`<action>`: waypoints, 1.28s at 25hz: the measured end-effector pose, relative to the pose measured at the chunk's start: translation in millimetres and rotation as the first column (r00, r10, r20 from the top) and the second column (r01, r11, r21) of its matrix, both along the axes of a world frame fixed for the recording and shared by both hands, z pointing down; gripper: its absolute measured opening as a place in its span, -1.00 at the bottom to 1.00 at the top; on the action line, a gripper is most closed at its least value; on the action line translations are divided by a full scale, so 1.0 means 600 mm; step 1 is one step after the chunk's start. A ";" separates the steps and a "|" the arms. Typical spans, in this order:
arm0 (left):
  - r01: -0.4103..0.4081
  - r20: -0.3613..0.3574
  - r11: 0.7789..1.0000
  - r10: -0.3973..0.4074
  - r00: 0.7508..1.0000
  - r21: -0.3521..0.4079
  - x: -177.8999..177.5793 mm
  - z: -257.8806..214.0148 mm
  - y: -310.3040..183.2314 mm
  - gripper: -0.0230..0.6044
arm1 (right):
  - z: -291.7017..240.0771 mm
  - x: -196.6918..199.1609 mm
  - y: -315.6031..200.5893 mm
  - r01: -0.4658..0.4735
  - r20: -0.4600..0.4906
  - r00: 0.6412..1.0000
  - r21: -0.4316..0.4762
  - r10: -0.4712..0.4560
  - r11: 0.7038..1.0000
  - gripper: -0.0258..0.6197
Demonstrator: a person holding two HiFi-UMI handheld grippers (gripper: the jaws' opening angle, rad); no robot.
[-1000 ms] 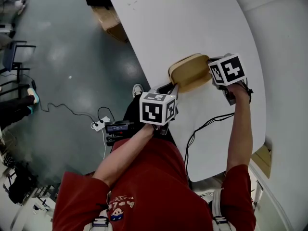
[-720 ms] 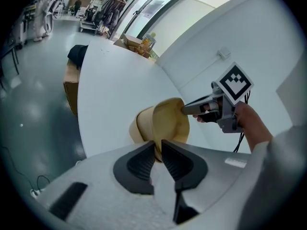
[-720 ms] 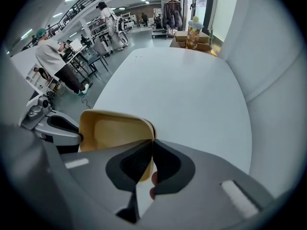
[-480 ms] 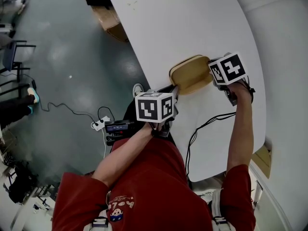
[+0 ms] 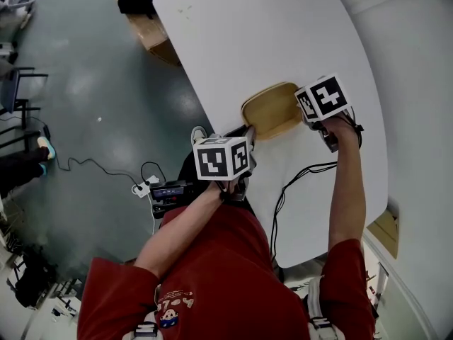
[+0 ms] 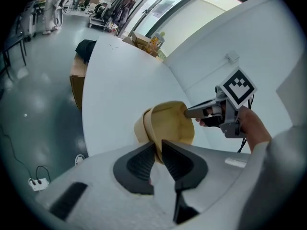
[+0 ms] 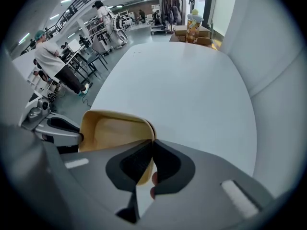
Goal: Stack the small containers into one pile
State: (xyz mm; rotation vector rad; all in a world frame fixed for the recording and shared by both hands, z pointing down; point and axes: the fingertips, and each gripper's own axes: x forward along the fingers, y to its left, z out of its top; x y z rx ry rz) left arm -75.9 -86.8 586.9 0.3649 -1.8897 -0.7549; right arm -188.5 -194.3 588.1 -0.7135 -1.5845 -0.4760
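Tan containers [image 5: 272,110] sit nested together near the left edge of the white table [image 5: 269,41]. In the left gripper view the stack [image 6: 168,123] shows an outer shell behind the inner one. My left gripper [image 5: 246,134] is shut on the near-left rim [image 6: 154,145]. My right gripper [image 5: 306,115] is shut on the opposite rim [image 7: 149,145]. Each gripper shows in the other's view: the right gripper [image 6: 192,112] at the stack's far side, the left gripper [image 7: 67,128] at its left. Whether the stack rests on the table or hangs just above it I cannot tell.
A black cable [image 5: 297,179] runs across the table near the person. A cardboard box [image 5: 152,37] stands on the floor past the table's far left corner. A power strip [image 5: 144,187] lies on the grey floor at left. A white wall runs along the right.
The head view has shifted slightly, so stack and grippers sit a little further left. Both grippers keep their hold on the rims; nothing was let go.
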 end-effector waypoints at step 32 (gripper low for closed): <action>0.030 0.104 0.989 -0.015 0.994 -0.147 -0.027 -0.014 0.015 -0.31 | -0.013 -0.005 -0.012 -0.139 0.156 0.974 -0.163 0.164 0.977 -0.59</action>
